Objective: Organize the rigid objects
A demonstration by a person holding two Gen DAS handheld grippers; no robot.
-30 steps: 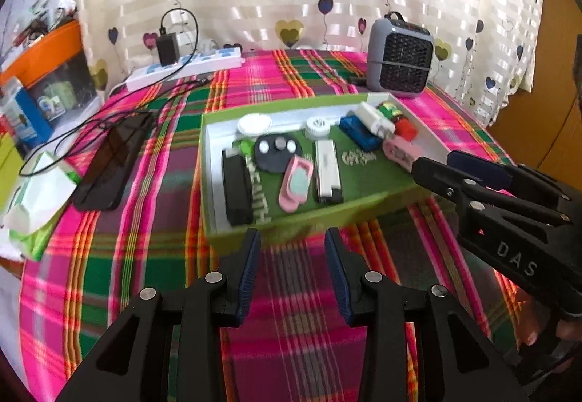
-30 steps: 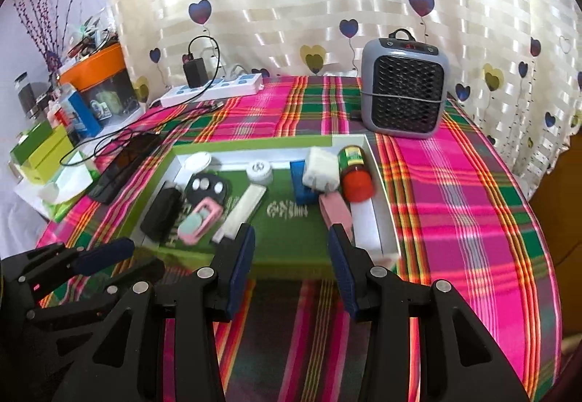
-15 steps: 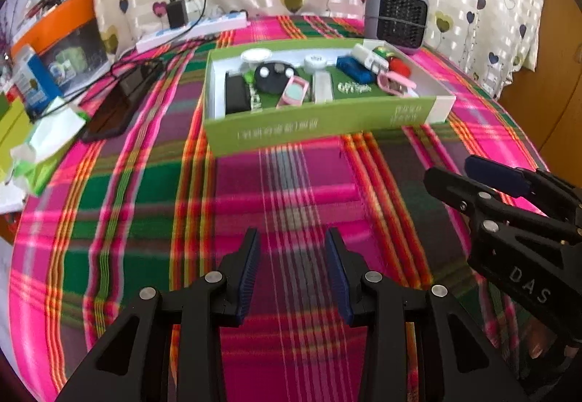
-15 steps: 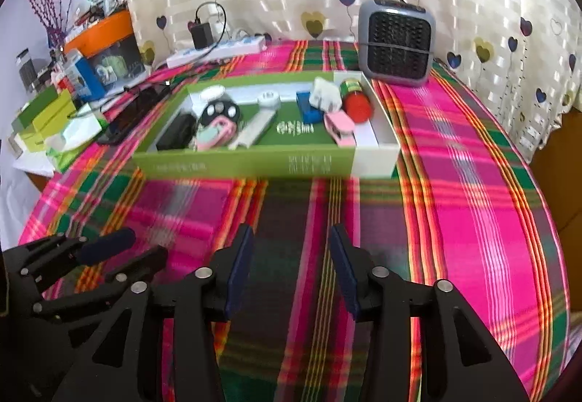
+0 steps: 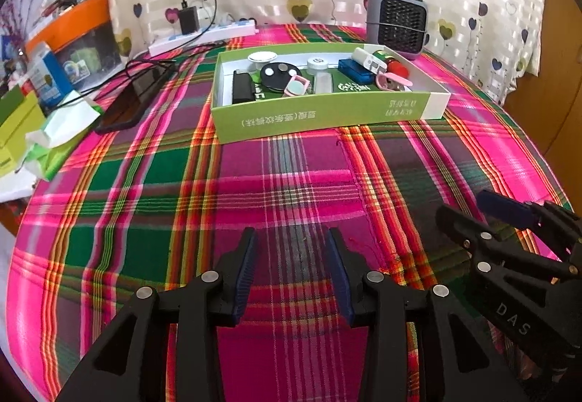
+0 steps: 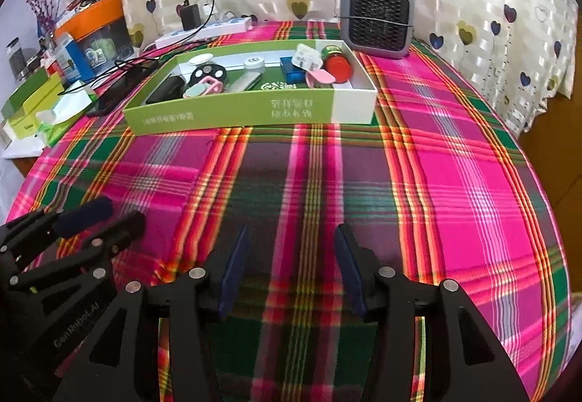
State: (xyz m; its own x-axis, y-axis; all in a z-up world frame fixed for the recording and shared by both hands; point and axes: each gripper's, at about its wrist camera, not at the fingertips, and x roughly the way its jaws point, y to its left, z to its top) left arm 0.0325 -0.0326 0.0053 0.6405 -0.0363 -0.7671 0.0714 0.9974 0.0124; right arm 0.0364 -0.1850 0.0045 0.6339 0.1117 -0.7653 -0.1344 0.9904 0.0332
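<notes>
A green-and-white open box (image 5: 309, 115) (image 6: 236, 111) stands on the plaid tablecloth toward the far side. It holds several small items, among them a black case (image 5: 242, 87), a round black key fob (image 5: 278, 75), a blue box (image 5: 354, 69), a white plug (image 6: 307, 58) and a red-lidded jar (image 6: 336, 62). My left gripper (image 5: 291, 233) (image 6: 122, 211) hovers over bare cloth well short of the box. Its jaws are opening, with nothing between them. My right gripper (image 6: 291, 229) (image 5: 463, 204) hangs beside it to the right. Its jaws are also opening and hold nothing.
A grey heater (image 5: 396, 22) stands behind the box at the right. A power strip (image 5: 203, 36) with a charger lies at the back left, a black phone (image 5: 134, 100) and cables left of the box. A tissue pack (image 5: 62, 125) and cartons crowd the left edge.
Both grippers have drawn back from the box toward the near side of the table and sunk lower. The right jaws stand wider. The box and its contents have not moved.
</notes>
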